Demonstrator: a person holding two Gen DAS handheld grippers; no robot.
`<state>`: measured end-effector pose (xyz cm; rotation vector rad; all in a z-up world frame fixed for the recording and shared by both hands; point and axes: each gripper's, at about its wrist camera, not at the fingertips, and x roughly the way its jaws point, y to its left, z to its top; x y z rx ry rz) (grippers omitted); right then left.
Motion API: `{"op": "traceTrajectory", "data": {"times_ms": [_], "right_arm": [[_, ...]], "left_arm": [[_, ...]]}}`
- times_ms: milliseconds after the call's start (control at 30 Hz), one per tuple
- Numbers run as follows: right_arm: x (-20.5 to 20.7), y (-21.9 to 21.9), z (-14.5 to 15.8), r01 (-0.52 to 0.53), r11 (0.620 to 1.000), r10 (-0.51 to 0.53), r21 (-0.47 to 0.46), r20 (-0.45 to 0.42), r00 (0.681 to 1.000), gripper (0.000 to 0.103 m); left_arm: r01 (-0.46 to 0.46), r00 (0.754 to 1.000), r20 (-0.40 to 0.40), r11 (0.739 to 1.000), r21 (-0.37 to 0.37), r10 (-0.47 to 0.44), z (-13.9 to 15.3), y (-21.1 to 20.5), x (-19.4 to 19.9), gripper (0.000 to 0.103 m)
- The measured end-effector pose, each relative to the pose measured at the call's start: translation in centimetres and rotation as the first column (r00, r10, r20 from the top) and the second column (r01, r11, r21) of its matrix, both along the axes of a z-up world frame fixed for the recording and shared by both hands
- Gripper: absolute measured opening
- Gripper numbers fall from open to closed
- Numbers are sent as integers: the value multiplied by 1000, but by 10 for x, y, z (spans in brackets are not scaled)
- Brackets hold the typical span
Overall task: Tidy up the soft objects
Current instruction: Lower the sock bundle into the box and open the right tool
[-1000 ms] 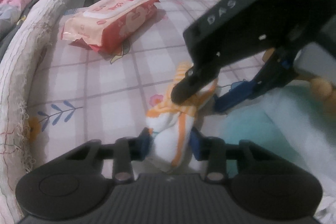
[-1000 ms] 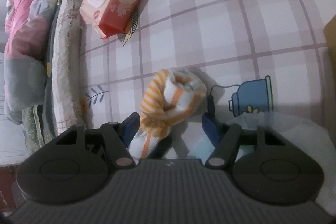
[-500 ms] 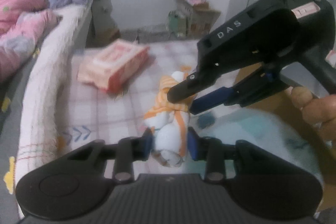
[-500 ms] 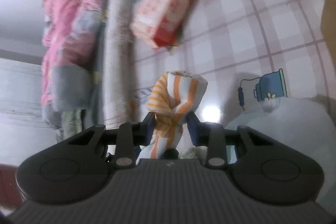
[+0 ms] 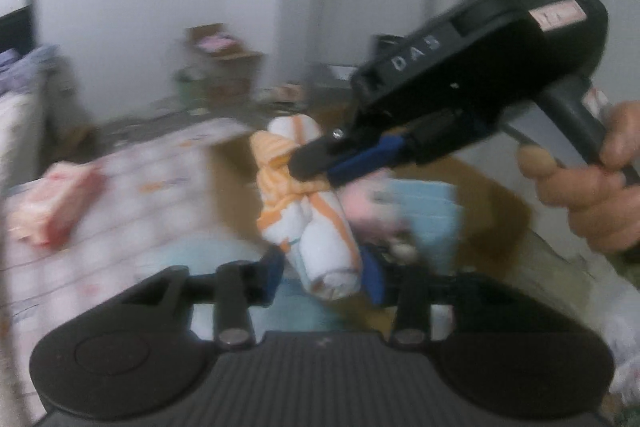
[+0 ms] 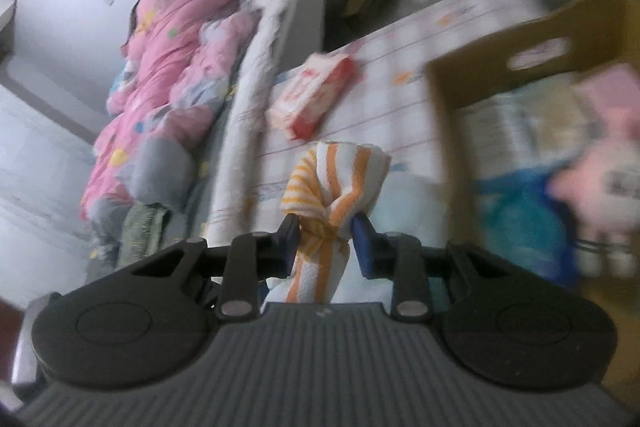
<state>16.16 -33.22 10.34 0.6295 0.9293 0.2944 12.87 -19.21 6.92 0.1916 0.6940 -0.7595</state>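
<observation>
The orange-and-white striped towel [image 6: 334,195], knotted into a bundle, hung in the air between the two grippers, clear of the checked bedsheet [image 6: 400,107] below and beyond them. The right gripper [image 6: 326,237] was clamped on the knotted waist of the towel, its blue pads pinching the cloth from both sides, and its jaws were closing a little further on it. The left gripper [image 5: 322,267] had the towel's rolled lower end between its fingers; its jaws were opening, and through the blur I could not be sure the pads still pressed the cloth, though they appeared to touch it on both sides.

To the right of the right gripper, near its fingertips, stood a brown cardboard box [image 6: 520,43], open at the top. Inside it lay a pink soft item [image 6: 600,167], a blue one [image 6: 532,219] and some pale folded things, so part of the sorting looked done. The striped towel was not yet in the box; it seemed to be on its way there. Ahead of the grippers a red-and-pink wipes pack [image 6: 316,91] lay on the sheet, and to the left a pink quilt [image 6: 168,75] was heaped on the bed; whether either belonged to the task, the pictures could not settle.
</observation>
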Motion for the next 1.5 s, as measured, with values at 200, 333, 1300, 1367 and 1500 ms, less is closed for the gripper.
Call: {"op": "traceTrajectory", "data": {"times_ms": [200,333,1300,1367,1500], "right_arm": [[-72,-68,-12,126,987,-127,-104,-6,992,5],[-97,-95,-26,157,967,-160,-200,-3,987,5],[-1,-99,-153,79,946,-171,-316,-275,946,40],[-2,-97,-154,70,952,-158,-299,-284,946,35],[-7,-85,-150,15,947,-115,-320,-298,948,34]], "left_arm": [[102,995,0,994,36,-102,-16,-44,-36,50],[69,997,-27,997,43,-68,-26,-35,-37,50],[-405,905,-128,913,42,407,-58,166,-32,69],[-424,895,-135,905,39,425,-61,175,-34,69],[-450,881,-148,893,32,449,-67,189,-37,69]]}}
